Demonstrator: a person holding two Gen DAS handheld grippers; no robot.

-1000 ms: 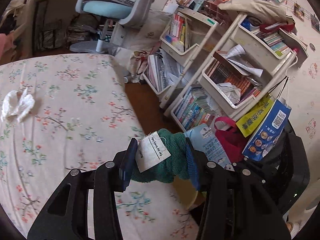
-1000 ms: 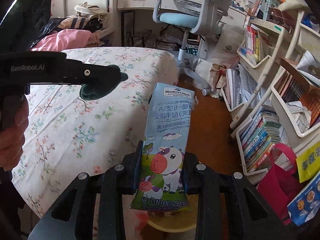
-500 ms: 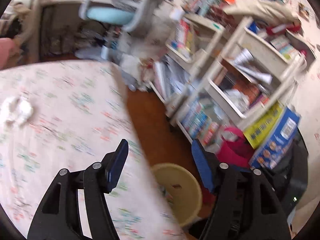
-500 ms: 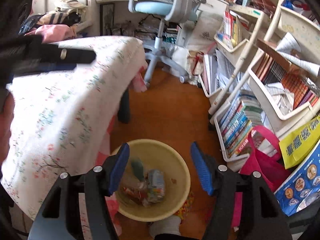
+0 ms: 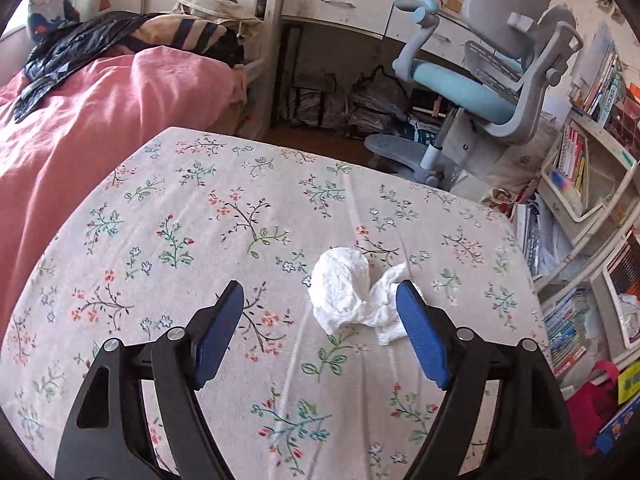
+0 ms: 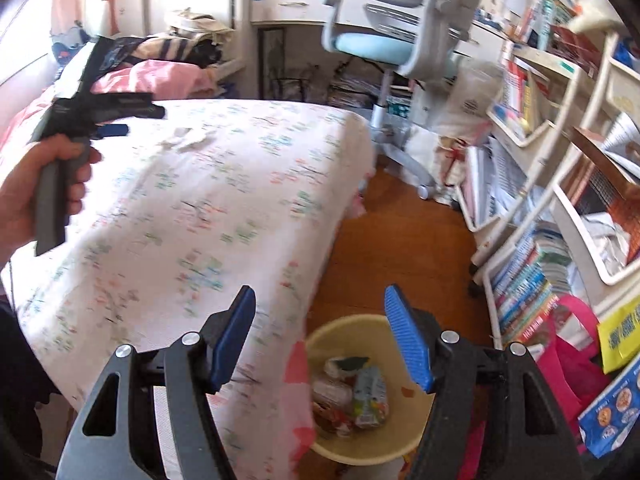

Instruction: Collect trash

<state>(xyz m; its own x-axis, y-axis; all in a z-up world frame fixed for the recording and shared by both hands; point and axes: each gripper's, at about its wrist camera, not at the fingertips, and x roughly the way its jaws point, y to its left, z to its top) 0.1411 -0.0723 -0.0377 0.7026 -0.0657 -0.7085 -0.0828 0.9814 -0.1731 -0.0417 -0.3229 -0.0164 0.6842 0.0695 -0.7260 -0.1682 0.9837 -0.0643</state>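
Observation:
A crumpled white tissue (image 5: 356,296) lies on the floral tablecloth (image 5: 200,216). My left gripper (image 5: 320,308) is open and empty just above the cloth, with the tissue near its right finger. My right gripper (image 6: 320,320) is open and empty above the table edge and a yellow bin (image 6: 332,450) on the floor. The bin holds a milk carton (image 6: 370,398), a green item (image 6: 352,363) and other wrappers. In the right wrist view the left gripper (image 6: 112,120) shows at far left, held by a hand, with the tissue (image 6: 188,142) blurred beyond it.
A pink bed (image 5: 80,120) lies left of the table. A grey and blue desk chair (image 5: 480,92) and white desk (image 5: 340,4) stand behind. Book shelves (image 6: 560,200) and a red bag (image 6: 568,360) line the right side, past bare wooden floor (image 6: 400,248).
Both grippers opened and let go: the green cloth and the milk carton dropped into the bin. My left gripper swung back over the table to the tissue.

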